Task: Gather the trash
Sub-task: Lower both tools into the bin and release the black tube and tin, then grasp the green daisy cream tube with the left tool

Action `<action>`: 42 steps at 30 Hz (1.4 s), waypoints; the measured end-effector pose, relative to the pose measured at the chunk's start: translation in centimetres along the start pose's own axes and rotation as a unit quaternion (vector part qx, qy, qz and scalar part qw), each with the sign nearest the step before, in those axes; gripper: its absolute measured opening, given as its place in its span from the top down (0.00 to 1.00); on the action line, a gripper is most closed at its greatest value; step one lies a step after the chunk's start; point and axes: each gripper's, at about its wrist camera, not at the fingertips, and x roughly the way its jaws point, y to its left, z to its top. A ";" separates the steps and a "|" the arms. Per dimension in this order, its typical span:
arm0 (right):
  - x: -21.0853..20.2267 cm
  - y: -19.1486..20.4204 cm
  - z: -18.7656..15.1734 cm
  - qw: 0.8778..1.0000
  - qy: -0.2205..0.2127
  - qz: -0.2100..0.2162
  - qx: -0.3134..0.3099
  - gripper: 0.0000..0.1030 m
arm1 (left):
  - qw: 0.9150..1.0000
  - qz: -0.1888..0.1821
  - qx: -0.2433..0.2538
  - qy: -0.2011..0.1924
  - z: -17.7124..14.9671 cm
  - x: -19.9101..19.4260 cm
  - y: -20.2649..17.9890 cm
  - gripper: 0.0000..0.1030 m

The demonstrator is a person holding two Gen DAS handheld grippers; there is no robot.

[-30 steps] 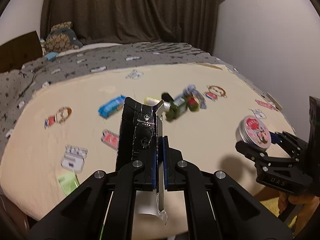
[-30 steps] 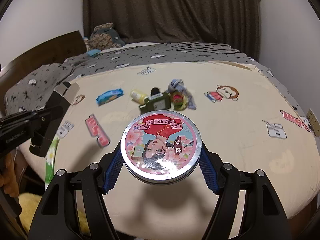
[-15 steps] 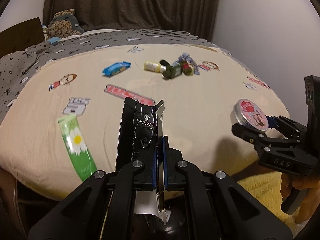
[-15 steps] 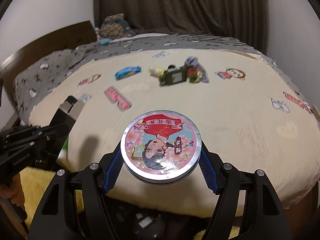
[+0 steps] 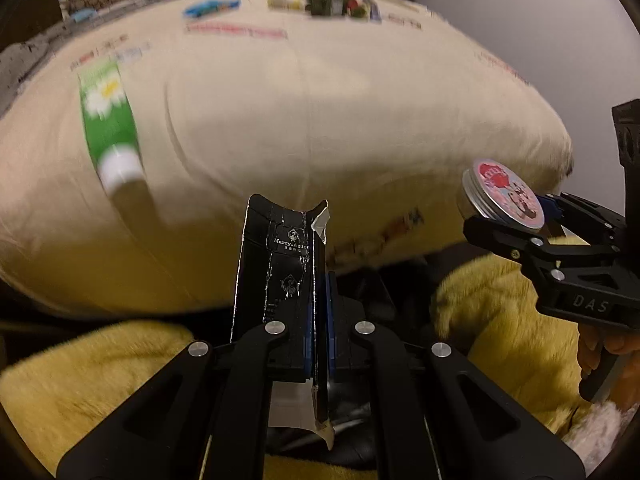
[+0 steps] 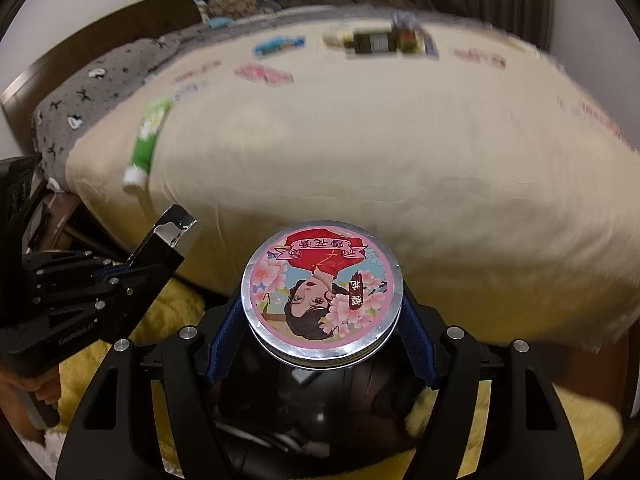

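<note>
Both tongs loaded, held off the foot of the bed.

The left tongs (image 5: 317,312) are clamped on a flattened black carton (image 5: 280,264), which stands upright between the blue pads with its torn top edge curling outward. The right tongs (image 6: 322,316) grip a round tin (image 6: 322,294) by its metal rim; the pink illustrated lid faces the camera, upside down in the right wrist view. In the left wrist view the same tin (image 5: 505,194) appears at right, held in front of the bed edge. Both loads hang above yellow fuzzy fabric (image 5: 96,376) and a dark opening below the tongs; its contents cannot be identified. On the cream bed cover (image 6: 360,152), a green tube (image 6: 147,140) lies near the left edge, and a blue wrapper (image 6: 278,45) and a dark bottle (image 6: 374,43) lie far back, blurred.
</note>
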 end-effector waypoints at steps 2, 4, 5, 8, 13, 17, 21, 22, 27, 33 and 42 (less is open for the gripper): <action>1.2 0.1 -0.9 1.000 0.021 -0.004 0.002 0.31 | 1.000 -0.005 0.003 0.021 -0.9 1.3 -0.1 0.96; 2.6 0.2 -1.6 0.999 0.052 -0.002 0.006 0.31 | 0.999 -0.011 0.001 0.039 -1.4 2.4 0.0 0.96; 3.5 0.2 -1.9 0.998 0.069 0.004 0.011 0.31 | 0.998 -0.018 -0.002 0.054 -1.8 3.3 0.0 0.96; 5.2 0.0 -2.8 0.994 0.106 0.009 0.022 0.31 | 0.995 -0.030 -0.007 0.090 -2.5 5.5 0.2 0.96; 6.3 -0.3 -3.5 0.991 0.127 0.024 0.038 0.30 | 0.991 -0.044 -0.014 0.126 -3.5 7.5 0.3 0.94; 6.3 -1.0 -3.4 0.991 0.122 0.025 0.051 0.25 | 0.991 -0.039 -0.022 0.130 -3.5 7.8 0.6 0.65; 5.9 -1.8 -2.7 0.992 0.109 0.019 0.061 0.21 | 0.993 -0.027 -0.023 0.115 -2.8 7.0 0.9 0.60; 5.6 -1.9 -2.6 0.992 0.104 0.017 0.063 0.21 | 0.994 -0.022 -0.023 0.109 -2.5 6.6 1.1 0.60; 4.3 -2.6 -1.4 0.994 0.082 0.013 0.069 0.21 | 0.997 -0.008 -0.026 0.071 -1.2 4.2 1.7 0.53; 2.0 -2.4 0.7 0.998 0.030 0.011 0.054 0.21 | 0.999 0.010 -0.032 0.002 1.1 0.4 2.8 0.47; 0.1 -2.9 5.0 0.998 -0.039 -0.023 0.032 0.21 | 0.981 0.132 -0.074 -0.122 6.7 -5.3 8.2 0.41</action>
